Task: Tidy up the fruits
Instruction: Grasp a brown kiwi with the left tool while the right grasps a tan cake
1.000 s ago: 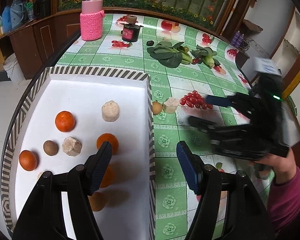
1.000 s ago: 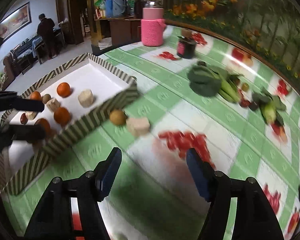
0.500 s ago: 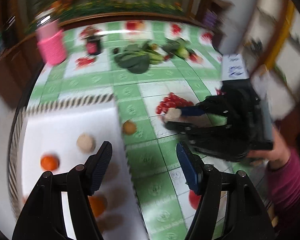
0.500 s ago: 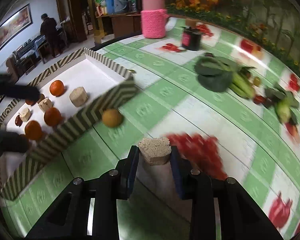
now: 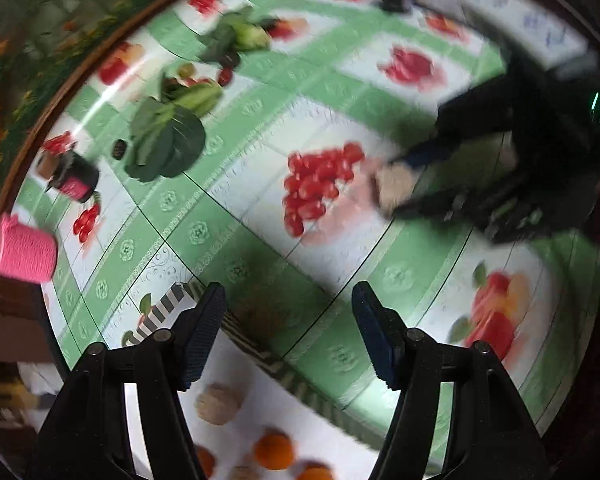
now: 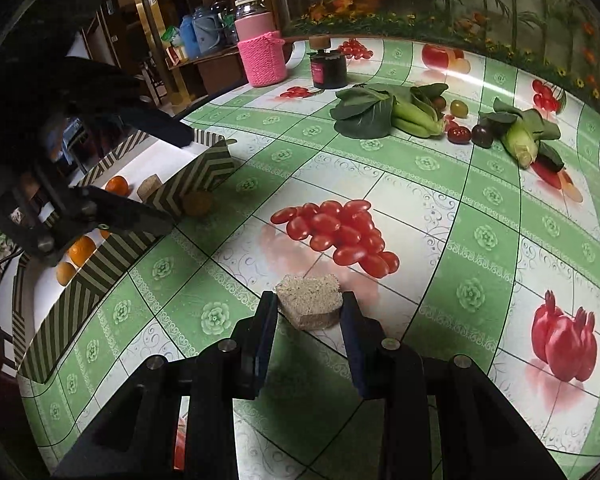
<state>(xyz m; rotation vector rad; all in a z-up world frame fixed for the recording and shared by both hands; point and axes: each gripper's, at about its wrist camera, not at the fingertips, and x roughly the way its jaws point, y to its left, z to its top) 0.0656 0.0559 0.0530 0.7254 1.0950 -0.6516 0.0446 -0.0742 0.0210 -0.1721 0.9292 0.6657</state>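
My right gripper (image 6: 309, 312) is shut on a beige spongy block (image 6: 310, 299), held just above the green fruit-print tablecloth; both also show in the left wrist view (image 5: 396, 188). A white tray with a striped rim (image 6: 100, 268) holds oranges (image 6: 82, 249) and beige blocks (image 6: 148, 187). A small brown round fruit (image 6: 197, 203) lies outside the tray's corner. My left gripper (image 5: 288, 340) is open and empty above the tray's corner (image 5: 168, 312), seen dark in the right wrist view (image 6: 172, 176).
A pile of cherry tomatoes (image 6: 340, 232), leafy greens (image 6: 368, 114), corn (image 6: 520, 142), a dark jar (image 6: 328, 66) and a pink knitted jar (image 6: 262, 54) stand on the table. The table edge runs behind them.
My right gripper closed on the beige block and drew it back from the tray. My left gripper swung right, from over the tray toward its corner.
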